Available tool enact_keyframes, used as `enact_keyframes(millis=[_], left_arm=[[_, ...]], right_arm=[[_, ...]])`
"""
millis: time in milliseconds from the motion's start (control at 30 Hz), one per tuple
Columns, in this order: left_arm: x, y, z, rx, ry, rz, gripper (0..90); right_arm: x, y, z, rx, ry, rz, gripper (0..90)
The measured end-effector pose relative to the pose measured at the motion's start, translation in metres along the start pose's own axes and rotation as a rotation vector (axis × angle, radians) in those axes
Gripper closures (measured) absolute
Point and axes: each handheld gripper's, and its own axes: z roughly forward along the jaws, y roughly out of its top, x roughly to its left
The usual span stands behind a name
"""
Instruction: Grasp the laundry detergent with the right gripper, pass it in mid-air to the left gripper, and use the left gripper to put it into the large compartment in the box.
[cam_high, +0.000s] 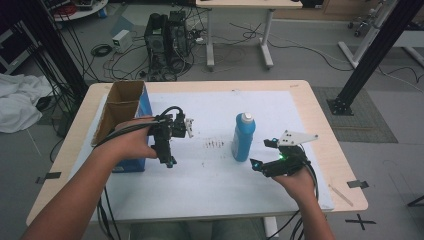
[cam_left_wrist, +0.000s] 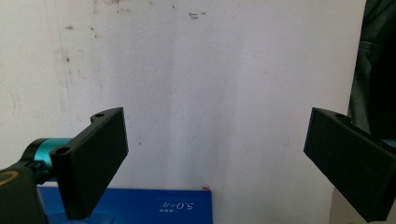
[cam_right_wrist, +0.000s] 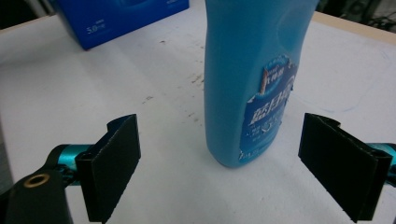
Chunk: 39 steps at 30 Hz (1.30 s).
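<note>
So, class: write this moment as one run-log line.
left gripper: open, over white mat, beside blue box | right gripper: open, facing upright blue bottle, not touching | nothing held

Between the matt black fingers stands a smooth, glossy blue plastic bottle; beneath them, stained matt white paper.

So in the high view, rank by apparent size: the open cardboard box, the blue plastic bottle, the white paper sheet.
1. White paper sheet, largest by far.
2. Open blue-sided cardboard box.
3. Blue plastic bottle, smallest, standing upright.
</note>
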Motion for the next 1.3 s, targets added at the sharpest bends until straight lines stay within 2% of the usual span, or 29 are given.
enact_keyframes(millis=[33, 67, 100, 133, 167, 200, 233, 267, 300, 333, 467, 500, 533, 567, 600, 700, 867, 967, 1000, 1100, 1267, 1300], left_arm=[[0.000, 0.000, 0.000, 0.000, 0.000, 0.000, 6.2], [0.000, 0.000, 0.000, 0.000, 0.001, 0.001, 6.2], [0.000, 0.001, 0.000, -0.001, 0.003, 0.001, 6.2], [0.000, 0.002, 0.001, 0.001, -0.002, 0.004, 6.2], [0.000, 0.002, 0.001, 0.001, -0.002, 0.004, 6.2], [0.000, 0.003, 0.002, 0.002, -0.002, 0.008, 6.2], [0.000, 0.003, 0.002, 0.002, -0.002, 0.008, 6.2], [-0.001, 0.004, 0.002, 0.004, -0.001, 0.011, 6.2], [0.000, 0.004, 0.002, 0.019, -0.004, 0.026, 6.2], [-0.001, 0.005, 0.003, 0.004, 0.002, 0.010, 6.2], [-0.001, 0.004, 0.003, 0.002, 0.001, 0.009, 6.2], [-0.001, 0.004, 0.003, 0.002, 0.001, 0.009, 6.2], [-0.001, 0.004, 0.003, -0.002, 0.000, 0.014, 6.2], [-0.001, 0.003, 0.002, 0.002, 0.002, 0.015, 6.2], [-0.001, 0.003, 0.002, 0.002, 0.002, 0.015, 6.2], [-0.002, 0.002, 0.001, -0.002, 0.003, 0.013, 6.2], [-0.002, 0.002, 0.001, -0.008, 0.005, 0.010, 6.2], [-0.003, 0.001, 0.001, -0.019, 0.009, 0.005, 6.2], [-0.003, 0.001, 0.001, -0.021, 0.005, 0.003, 6.2], [-0.003, 0.001, 0.001, -0.019, 0.015, 0.007, 6.2], [-0.004, 0.001, 0.000, -0.016, 0.012, 0.013, 6.2], [-0.004, 0.000, 0.000, -0.017, 0.006, 0.013, 6.2]], right_arm=[[0.006, -0.003, 0.000, 0.019, -0.002, 0.057, 11.9], [0.009, -0.005, 0.000, 0.018, -0.007, 0.080, 11.8], [0.009, -0.005, 0.000, 0.018, -0.007, 0.080, 11.8], [0.012, -0.009, 0.003, -0.009, -0.041, 0.071, 11.8], [0.012, -0.009, 0.003, -0.009, -0.041, 0.071, 11.8], [0.015, -0.012, 0.007, -0.025, -0.070, 0.068, 11.8], [0.018, -0.013, 0.008, -0.022, -0.078, 0.087, 11.8], [0.019, -0.014, 0.009, -0.026, -0.097, 0.091, 11.9], [0.019, -0.014, 0.009, -0.026, -0.097, 0.091, 11.9], [0.022, -0.016, 0.012, -0.032, -0.126, 0.093, 11.8], [0.026, -0.017, 0.017, -0.045, -0.177, 0.116, 11.8], [0.027, -0.017, 0.019, -0.045, -0.181, 0.130, 11.8], [0.026, -0.017, 0.021, -0.056, -0.187, 0.118, 11.8], [0.028, -0.018, 0.022, -0.047, -0.190, 0.142, 11.8], [0.027, -0.018, 0.024, -0.057, -0.196, 0.127, 11.9], [0.029, -0.018, 0.027, -0.044, -0.206, 0.145, 11.8], [0.033, -0.018, 0.035, -0.067, -0.266, 0.178, 11.8], [0.035, -0.018, 0.038, -0.077, -0.283, 0.195, 11.9], [0.037, -0.018, 0.042, -0.084, -0.314, 0.195, 11.8], [0.039, -0.018, 0.046, -0.084, -0.321, 0.193, 11.9], [0.046, -0.015, 0.057, -0.089, -0.373, 0.235, 11.9], [0.045, -0.015, 0.059, -0.091, -0.377, 0.221, 11.9]])
